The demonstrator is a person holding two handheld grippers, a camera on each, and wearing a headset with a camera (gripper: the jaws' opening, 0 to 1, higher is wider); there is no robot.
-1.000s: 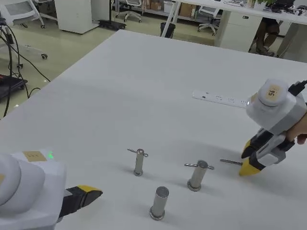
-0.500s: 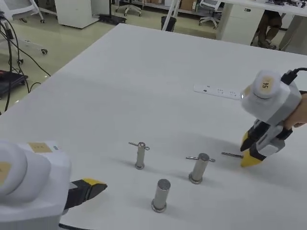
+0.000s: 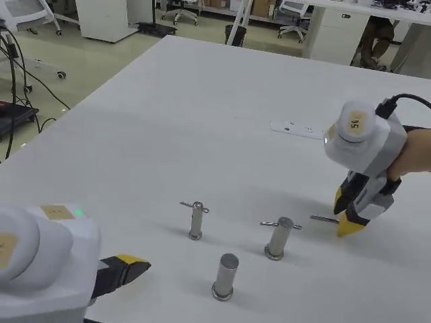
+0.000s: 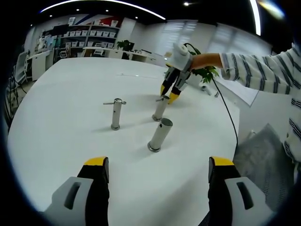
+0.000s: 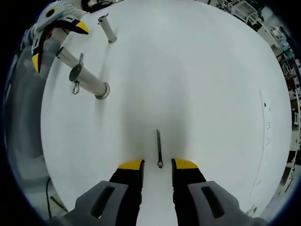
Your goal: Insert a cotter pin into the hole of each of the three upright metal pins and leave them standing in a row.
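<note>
Steel left pin (image 3: 196, 221) and right pin (image 3: 277, 237) stand on the white table (image 3: 168, 121), holding the left cotter pin (image 3: 193, 205) and right cotter pin (image 3: 269, 224) in their holes. Front pin (image 3: 224, 276) stands bare, lower centre. Loose cotter pin (image 5: 159, 148) lies flat; right gripper (image 5: 157, 164) jaws, narrowly parted, straddle its end unclamped. Left gripper (image 4: 158, 162) jaws are spread wide, holding nothing.

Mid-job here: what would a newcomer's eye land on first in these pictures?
Three upright metal pins stand mid-table: the left pin and right pin already carry cotter pins, while the nearest pin is bare. A loose cotter pin lies flat on the white table, just ahead of the right gripper's parted fingers.
</note>
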